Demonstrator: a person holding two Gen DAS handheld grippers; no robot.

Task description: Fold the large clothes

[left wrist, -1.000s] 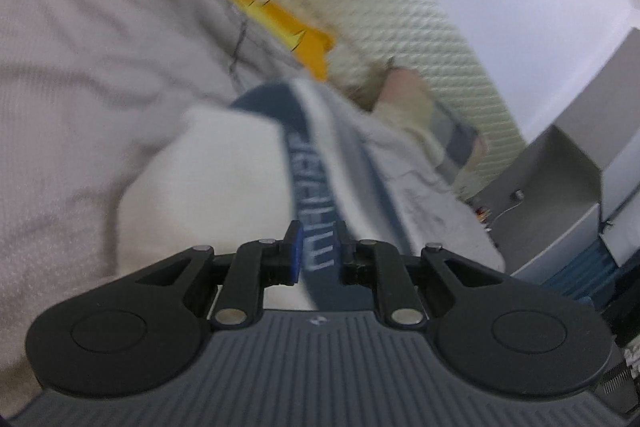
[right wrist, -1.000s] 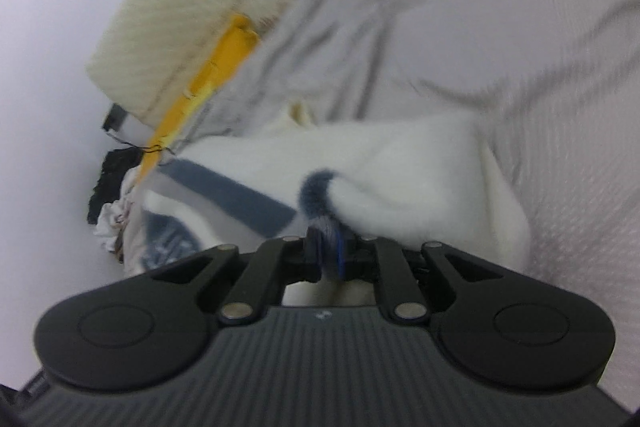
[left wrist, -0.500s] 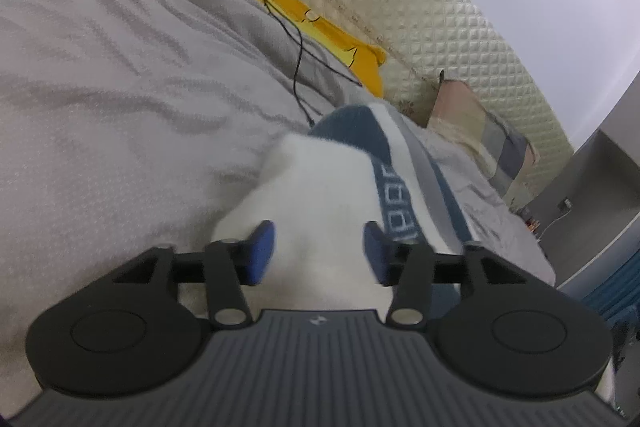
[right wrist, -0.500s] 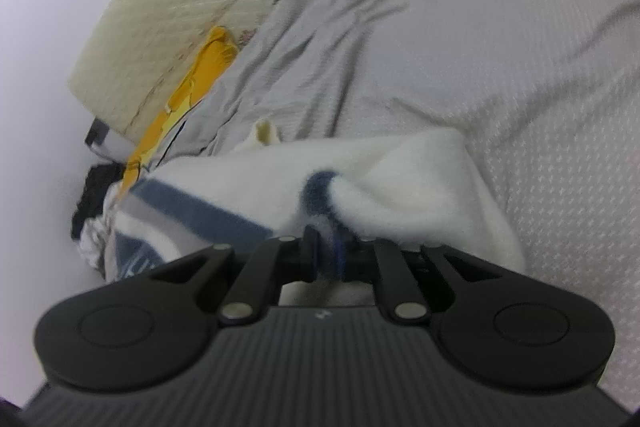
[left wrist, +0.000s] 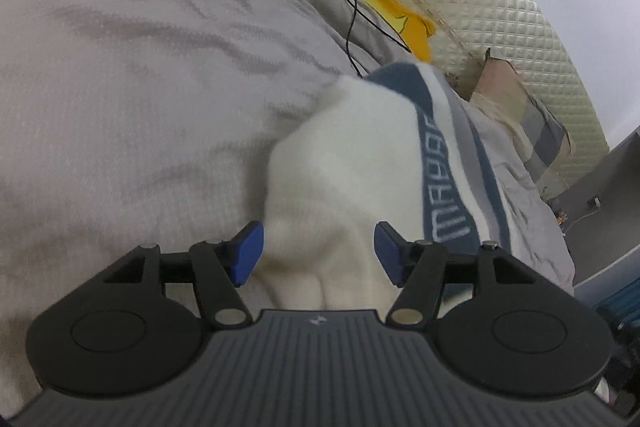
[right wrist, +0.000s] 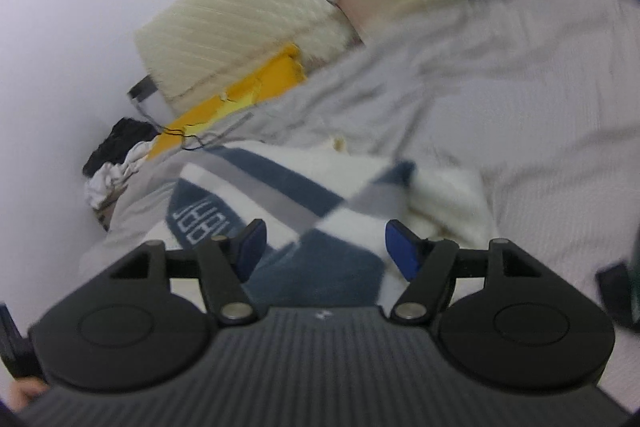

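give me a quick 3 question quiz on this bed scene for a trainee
1. True or false: the left gripper is clamped shut on the sweater.
2. Which colour is the cushion lying along the quilted headboard? A green, B yellow, C red
3. Fill in: the sweater lies on a grey ____.

Key
1. False: both it and the right gripper have just been opening, and their pads stand apart, with the sweater lying loose on the bed.
2. B
3. bedspread
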